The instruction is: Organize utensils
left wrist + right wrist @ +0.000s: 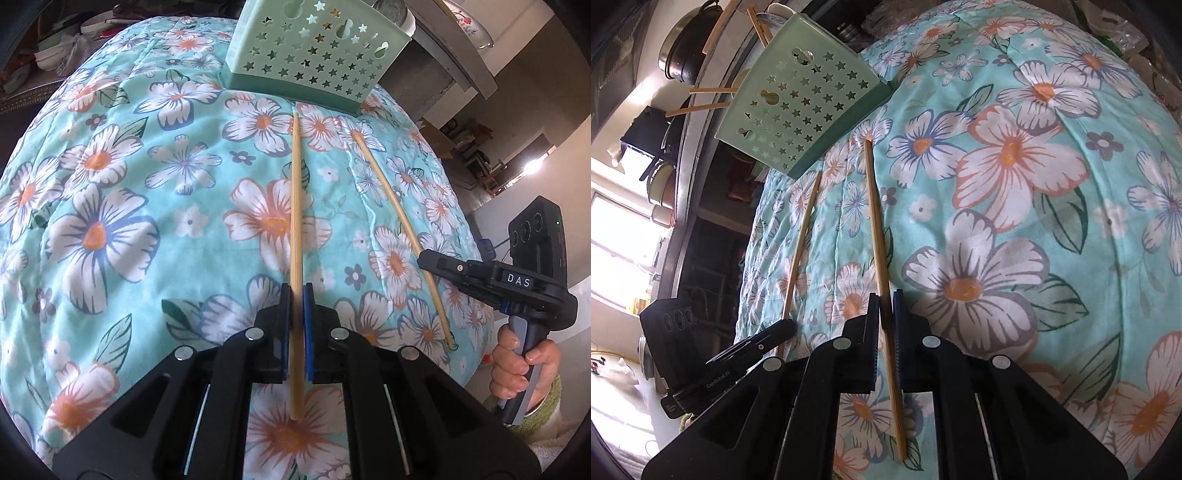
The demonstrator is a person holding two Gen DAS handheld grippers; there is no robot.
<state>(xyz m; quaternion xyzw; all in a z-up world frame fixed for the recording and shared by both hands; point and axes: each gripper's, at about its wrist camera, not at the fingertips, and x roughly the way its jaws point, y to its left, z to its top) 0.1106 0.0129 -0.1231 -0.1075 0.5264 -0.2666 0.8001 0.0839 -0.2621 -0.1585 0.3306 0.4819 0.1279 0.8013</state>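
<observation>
two wooden chopsticks [296, 206] [399, 218], one green star-holed utensil holder [314, 55], one floral cloth [129, 221], two grippers [295, 295] [428, 260], one hand [517, 365]

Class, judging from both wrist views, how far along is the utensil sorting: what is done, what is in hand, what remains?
Done: nothing visibly sits in the green star-cut holder yet.

In hand: the left gripper is shut on one chopstick, and the right gripper is shut on the other chopstick. Both sticks point toward the holder over the floral quilt.

Left: carrying both chopsticks to the holder and dropping them in.
</observation>
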